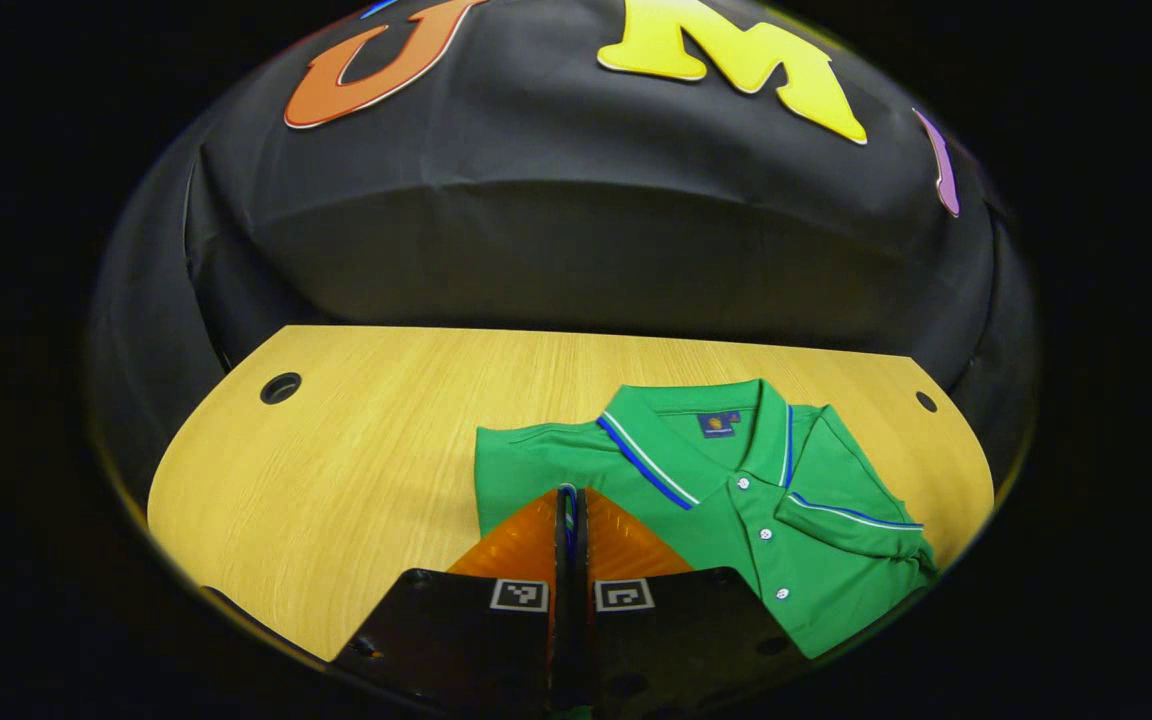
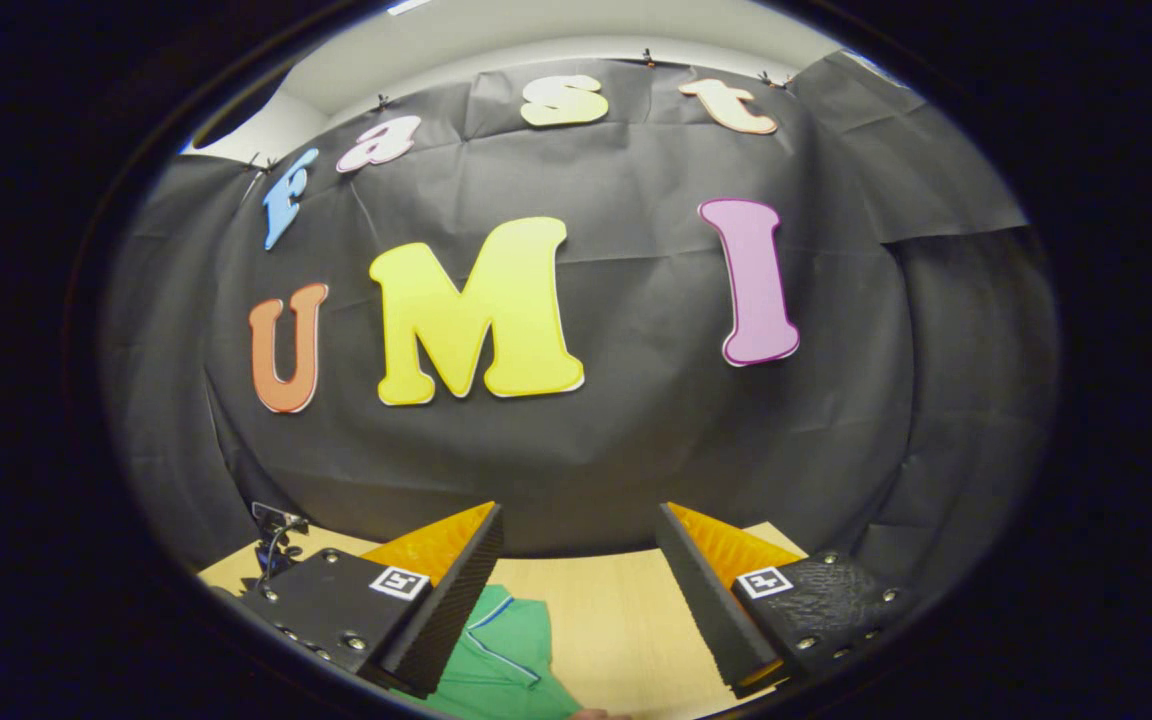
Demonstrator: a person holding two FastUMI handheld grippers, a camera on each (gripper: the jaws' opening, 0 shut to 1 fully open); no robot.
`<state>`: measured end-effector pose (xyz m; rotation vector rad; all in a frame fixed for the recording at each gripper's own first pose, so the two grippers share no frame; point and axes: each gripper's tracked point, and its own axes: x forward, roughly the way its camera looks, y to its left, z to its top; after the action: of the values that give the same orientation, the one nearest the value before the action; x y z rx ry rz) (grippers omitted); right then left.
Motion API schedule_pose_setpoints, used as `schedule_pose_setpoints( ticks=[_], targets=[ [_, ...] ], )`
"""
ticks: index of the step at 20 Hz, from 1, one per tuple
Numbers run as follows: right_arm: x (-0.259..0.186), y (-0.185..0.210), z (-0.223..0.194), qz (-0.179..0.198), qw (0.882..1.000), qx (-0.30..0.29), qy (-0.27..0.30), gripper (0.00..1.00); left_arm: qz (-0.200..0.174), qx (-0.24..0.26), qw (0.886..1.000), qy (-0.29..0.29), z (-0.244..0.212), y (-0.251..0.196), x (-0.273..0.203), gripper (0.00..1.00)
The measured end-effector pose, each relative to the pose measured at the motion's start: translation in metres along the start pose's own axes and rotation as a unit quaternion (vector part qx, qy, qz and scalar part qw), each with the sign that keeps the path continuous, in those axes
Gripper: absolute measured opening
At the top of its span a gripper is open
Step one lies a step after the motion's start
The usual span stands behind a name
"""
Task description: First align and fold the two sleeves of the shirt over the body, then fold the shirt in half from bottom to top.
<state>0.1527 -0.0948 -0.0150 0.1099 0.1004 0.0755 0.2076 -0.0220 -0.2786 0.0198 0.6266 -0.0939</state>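
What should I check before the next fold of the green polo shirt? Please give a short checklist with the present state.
1. Green polo shirt lies on the wooden table: ok.
2. Its sleeve is folded over the body: ok.
3. Other sleeve folded: cannot tell.
4. Left tool shut: ok; something thin between the fingers, cannot tell what.
5. Right tool open, ready to grasp: ok.
6. Bottom hem reachable: cannot tell.

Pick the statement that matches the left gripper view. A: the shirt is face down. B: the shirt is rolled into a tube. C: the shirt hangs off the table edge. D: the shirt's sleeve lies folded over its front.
D: the green shirt lies flat on the wooden table, collar and buttons up, with one sleeve folded across its front.
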Motion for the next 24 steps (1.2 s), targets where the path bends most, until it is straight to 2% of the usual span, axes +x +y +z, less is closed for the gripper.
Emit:
schedule_pose_setpoints(
  ticks=[1,2,8,10,11,12,17,19,20,21,22,23,24],
  targets=[
    [-0.001,0.0,0.0,-0.001,1.0,-0.001,-0.001,0.96,-0.002,0.004,1.0,0.001,-0.001,-0.004,0.002,0.03],
    [-0.002,-0.001,0.0,-0.001,1.0,-0.002,-0.001,1.0,-0.005,0.007,1.0,0.001,0.0,-0.008,0.001,0.03],
    [-0.003,-0.007,0.0,-0.007,1.0,0.004,0.0,1.0,-0.019,0.017,1.0,0.004,-0.003,-0.026,0.001,0.03],
    [-0.003,-0.008,-0.001,-0.006,1.0,0.004,0.0,0.95,-0.022,0.019,1.0,0.006,-0.006,-0.03,0.0,0.03],
    [-0.002,-0.008,-0.001,-0.006,1.0,0.005,0.001,1.0,-0.024,0.021,0.999,0.008,-0.007,-0.032,0.0,0.03],
    [-0.002,-0.009,-0.001,-0.007,1.0,0.005,0.002,0.96,-0.025,0.022,0.999,0.009,-0.009,-0.034,-0.002,0.03],
    [-0.003,-0.009,-0.004,-0.007,1.0,0.005,0.004,0.96,-0.035,0.019,0.999,0.012,-0.014,-0.045,-0.01,0.03],
    [-0.003,-0.01,-0.004,-0.007,1.0,0.006,0.003,0.96,-0.044,0.012,0.999,0.008,-0.014,-0.053,-0.016,0.03],
    [-0.003,-0.01,-0.003,-0.008,1.0,0.007,0.003,1.0,-0.051,0.011,0.999,0.005,-0.013,-0.058,-0.019,0.03],
    [-0.004,-0.011,-0.005,-0.008,1.0,0.008,0.004,0.96,-0.06,0.015,0.998,0.006,-0.013,-0.064,-0.02,0.03],
    [-0.004,-0.01,-0.005,-0.008,1.0,0.009,0.004,0.96,-0.071,0.017,0.997,0.006,-0.014,-0.071,-0.02,0.03],
    [-0.005,-0.01,-0.005,-0.008,1.0,0.008,0.004,1.0,-0.082,0.013,0.997,0.006,-0.013,-0.078,-0.024,0.06],
    [-0.005,-0.01,-0.005,-0.007,1.0,0.007,0.004,1.0,-0.096,0.008,0.995,0.012,-0.016,-0.086,-0.024,0.3]
  ],
)
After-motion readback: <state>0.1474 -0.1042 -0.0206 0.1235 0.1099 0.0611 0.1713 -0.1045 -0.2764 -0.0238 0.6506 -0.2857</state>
